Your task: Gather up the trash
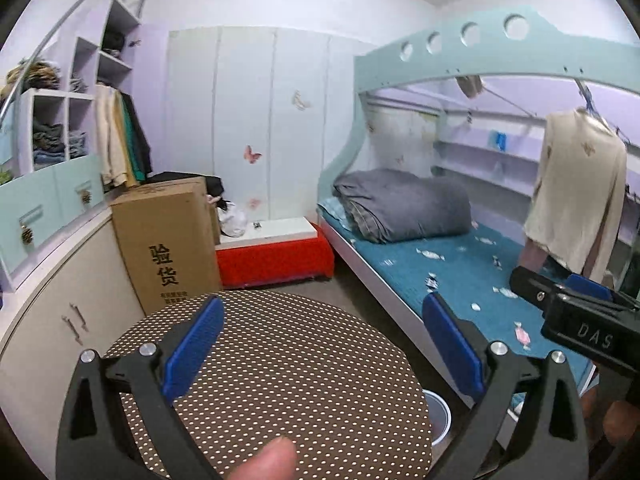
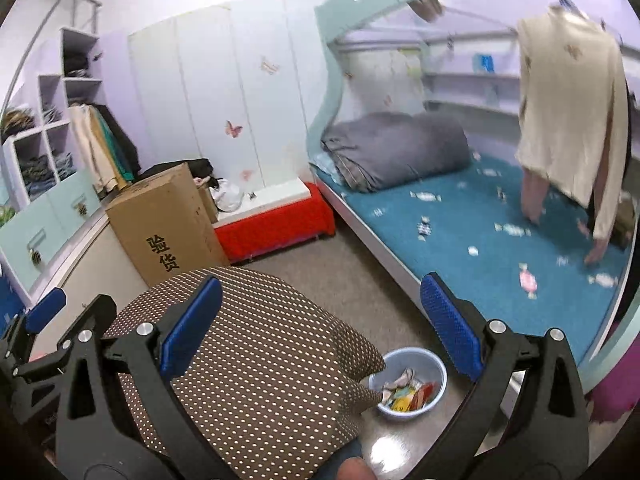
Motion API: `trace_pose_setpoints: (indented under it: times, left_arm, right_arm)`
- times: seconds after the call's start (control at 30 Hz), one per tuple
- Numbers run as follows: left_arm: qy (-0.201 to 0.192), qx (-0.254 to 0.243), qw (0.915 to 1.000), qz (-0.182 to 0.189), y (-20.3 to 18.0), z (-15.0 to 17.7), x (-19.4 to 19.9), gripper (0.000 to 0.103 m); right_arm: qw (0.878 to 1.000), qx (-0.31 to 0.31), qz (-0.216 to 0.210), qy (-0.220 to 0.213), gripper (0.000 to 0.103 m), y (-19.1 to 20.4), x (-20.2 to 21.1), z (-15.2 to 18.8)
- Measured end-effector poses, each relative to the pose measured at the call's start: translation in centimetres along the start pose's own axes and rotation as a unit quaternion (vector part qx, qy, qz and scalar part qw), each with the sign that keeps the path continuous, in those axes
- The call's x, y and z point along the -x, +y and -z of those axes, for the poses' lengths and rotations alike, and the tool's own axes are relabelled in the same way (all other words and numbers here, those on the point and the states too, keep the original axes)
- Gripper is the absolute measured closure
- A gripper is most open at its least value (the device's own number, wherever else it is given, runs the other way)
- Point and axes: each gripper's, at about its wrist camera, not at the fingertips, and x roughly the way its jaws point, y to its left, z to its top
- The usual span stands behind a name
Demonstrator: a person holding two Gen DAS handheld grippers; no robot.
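Blue-padded right gripper (image 2: pixel 320 320) and left gripper (image 1: pixel 324 344) are both held wide open, empty. Candy-like wrappers (image 2: pixel 424 226), apparently trash, lie on the blue bedsheet (image 2: pixel 500 184), ahead-right, nearer the right gripper.

We see a bunk bed (image 2: pixel 460 216) with a blue sheet. A folded grey quilt (image 2: pixel 396 148) lies at its head, and a red bench (image 2: pixel 276 228) stands just beside that end. Left of the bench stands a cardboard box (image 2: pixel 164 220). A cream garment (image 2: pixel 568 120) hangs over the bed.
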Motion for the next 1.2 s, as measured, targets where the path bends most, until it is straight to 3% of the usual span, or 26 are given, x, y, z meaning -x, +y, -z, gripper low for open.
trace_pose_setpoints:
  times: [0.4,0.83,1.2]
  left_arm:
    - [-0.029,0.047,0.9981,-0.029,3.4,-0.6,3.6,0.005]
    - [-0.057,0.050,0.9955,-0.058,3.4,-0.6,5.8,0.005]
    - [-0.060,0.053,0.9951,-0.059,3.4,-0.8,6.1,0.005]
  right_arm:
    - [0.998,0.044,-0.003,-0.041,0.006,4.4,3.1,-0.5]
    - [0.998,0.045,-0.012,-0.051,0.006,4.3,3.9,-0.7]
    - [0.998,0.045,-0.015,-0.050,0.006,4.4,3.9,-0.6]
